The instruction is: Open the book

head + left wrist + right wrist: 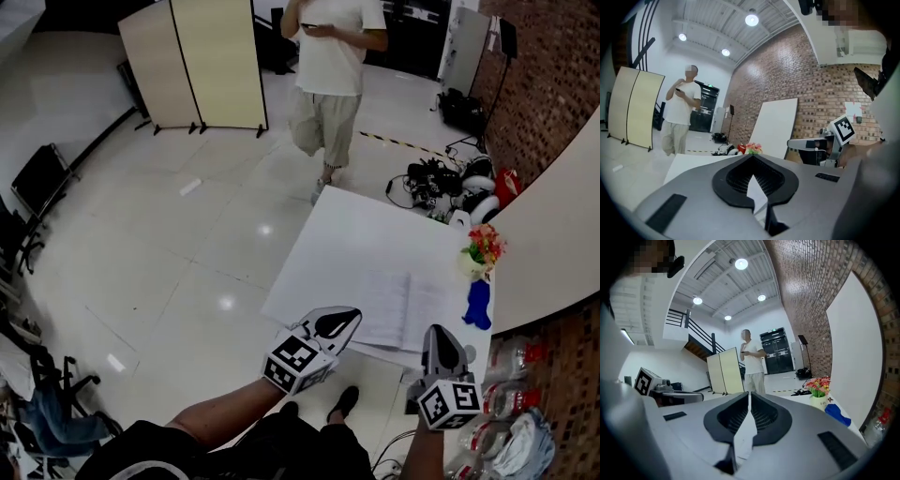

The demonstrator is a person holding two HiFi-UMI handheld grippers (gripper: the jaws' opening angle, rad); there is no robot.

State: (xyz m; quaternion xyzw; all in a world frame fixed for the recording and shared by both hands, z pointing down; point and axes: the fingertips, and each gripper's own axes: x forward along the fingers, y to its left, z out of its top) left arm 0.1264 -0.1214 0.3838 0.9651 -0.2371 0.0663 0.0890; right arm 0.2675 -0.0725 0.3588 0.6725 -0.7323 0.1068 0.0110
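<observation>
A white counter point(356, 234) stands on a pale tiled floor, beside a brick wall. The book point(398, 305) lies on it already open, pages up, close to the counter's near edge. At the counter's right edge a small white pot point(467, 266) holds a bunch of red and yellow flowers point(486, 244). A blue thing point(478, 305) lies just beside the pot, on the near side.

The left gripper point(342, 323) hangs over the book's near left corner; whether it touches the page cannot be told. Its fingers point(736, 180) meet at the tips, with nothing gripped between them. The right gripper point(441, 339) sits at the counter's near edge, by the book's near right corner. Its fingers point(729, 418) are drawn together to a thin slit and hold nothing
</observation>
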